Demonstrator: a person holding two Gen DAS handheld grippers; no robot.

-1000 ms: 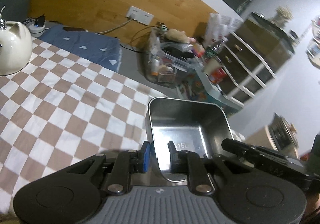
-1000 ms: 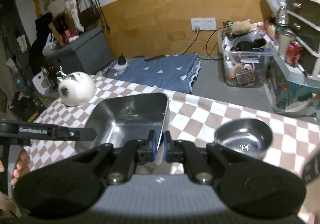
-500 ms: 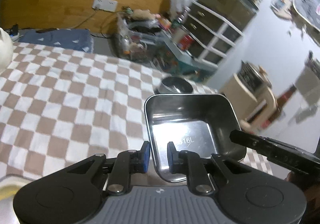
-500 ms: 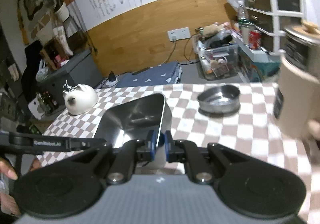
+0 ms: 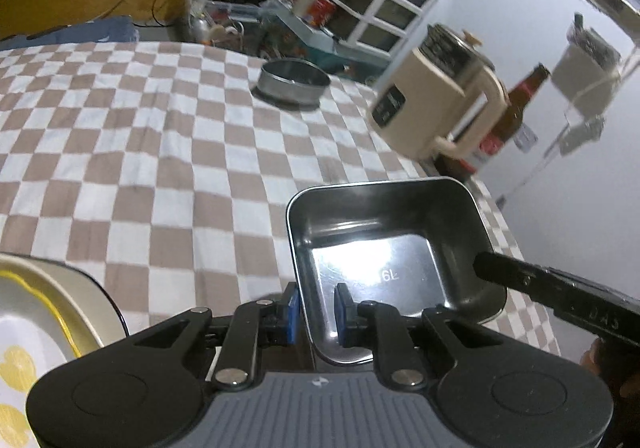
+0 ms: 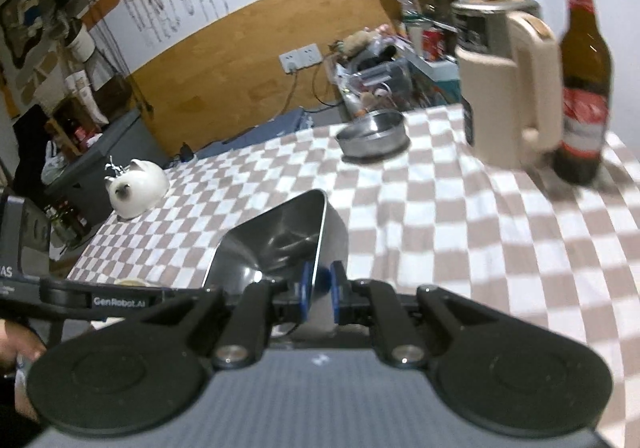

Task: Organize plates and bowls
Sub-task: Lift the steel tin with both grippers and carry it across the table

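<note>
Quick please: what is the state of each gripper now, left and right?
Left gripper: shut on the rim of the steel tray.
Right gripper: shut on the same steel tray's opposite rim.

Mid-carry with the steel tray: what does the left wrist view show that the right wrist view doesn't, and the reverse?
Only the left wrist view: a white dish with yellow markings at the lower left, and the tray's stamped floor.

Only the right wrist view: the white cat-shaped figure and the grey bin beyond the table.

Both: the steel tray clamped by left tool and right tool, the round steel bowl, beige kettle, brown bottle, checked cloth.
</note>
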